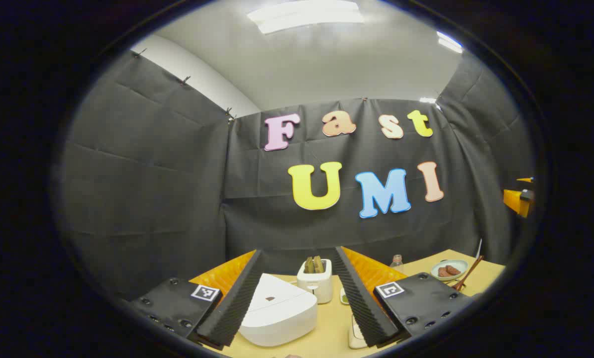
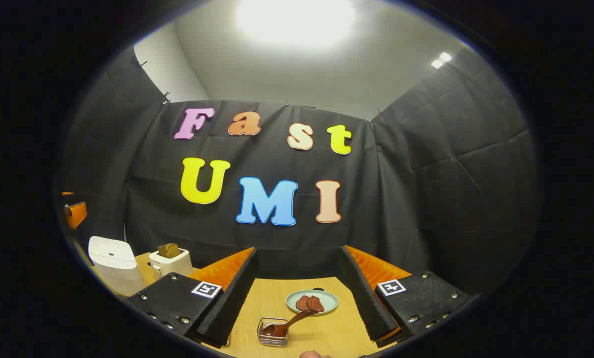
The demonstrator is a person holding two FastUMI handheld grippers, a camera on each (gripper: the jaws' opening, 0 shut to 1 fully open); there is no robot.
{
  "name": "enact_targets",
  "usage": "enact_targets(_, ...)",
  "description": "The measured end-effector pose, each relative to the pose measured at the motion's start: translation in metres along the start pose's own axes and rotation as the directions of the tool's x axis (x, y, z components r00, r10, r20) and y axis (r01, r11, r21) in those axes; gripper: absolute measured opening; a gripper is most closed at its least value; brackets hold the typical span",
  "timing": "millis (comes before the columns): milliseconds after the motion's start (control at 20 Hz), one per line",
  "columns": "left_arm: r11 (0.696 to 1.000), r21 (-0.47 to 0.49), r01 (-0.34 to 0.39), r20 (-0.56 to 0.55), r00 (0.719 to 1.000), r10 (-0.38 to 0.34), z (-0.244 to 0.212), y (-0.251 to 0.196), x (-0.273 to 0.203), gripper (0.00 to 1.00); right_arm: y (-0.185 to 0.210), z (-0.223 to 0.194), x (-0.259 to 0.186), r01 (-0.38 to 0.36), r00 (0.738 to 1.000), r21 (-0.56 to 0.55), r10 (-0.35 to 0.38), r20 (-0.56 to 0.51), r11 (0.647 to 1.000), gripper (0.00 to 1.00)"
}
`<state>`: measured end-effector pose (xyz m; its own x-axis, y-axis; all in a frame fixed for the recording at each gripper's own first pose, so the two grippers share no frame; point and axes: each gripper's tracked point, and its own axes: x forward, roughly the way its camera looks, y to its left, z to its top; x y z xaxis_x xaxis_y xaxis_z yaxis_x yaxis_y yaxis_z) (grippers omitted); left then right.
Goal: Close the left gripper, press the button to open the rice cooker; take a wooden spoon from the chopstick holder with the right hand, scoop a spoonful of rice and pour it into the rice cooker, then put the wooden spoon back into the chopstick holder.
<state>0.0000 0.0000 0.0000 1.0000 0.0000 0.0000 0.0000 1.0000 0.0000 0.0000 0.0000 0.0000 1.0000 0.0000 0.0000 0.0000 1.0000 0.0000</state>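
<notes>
The rice cooker [image 1: 277, 311], lid down, sat directly ahead between the spread fingers of the left gripper [image 1: 297, 318], the nearer one. The wooden spoon [image 2: 288, 322] leaned rightward from its chopstick holder [image 2: 272, 332] ahead of the released right gripper [image 2: 297, 318].

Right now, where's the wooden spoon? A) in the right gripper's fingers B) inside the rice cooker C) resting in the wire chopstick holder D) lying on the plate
C: in the right gripper view the wooden spoon sits with its bowl in the wire chopstick holder, handle leaning toward the plate, while the right gripper is open and apart from it.
</notes>
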Motion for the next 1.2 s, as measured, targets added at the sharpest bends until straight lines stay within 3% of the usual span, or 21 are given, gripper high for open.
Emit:
enact_targets(950,0.998,0.015,-0.066,0.039,0.997,0.066,0.015,0.017,-0.006,0.98,0.001,-0.002,0.005,-0.02,1.0,0.015,0.02,-0.007,1.0,0.98)
enact_targets(1200,0.996,0.017,-0.084,0.039,0.996,0.083,0.013,0.023,-0.003,0.84,0.001,0.0,0.007,-0.02,1.0,0.004,0.02,0.0,1.0,0.98)
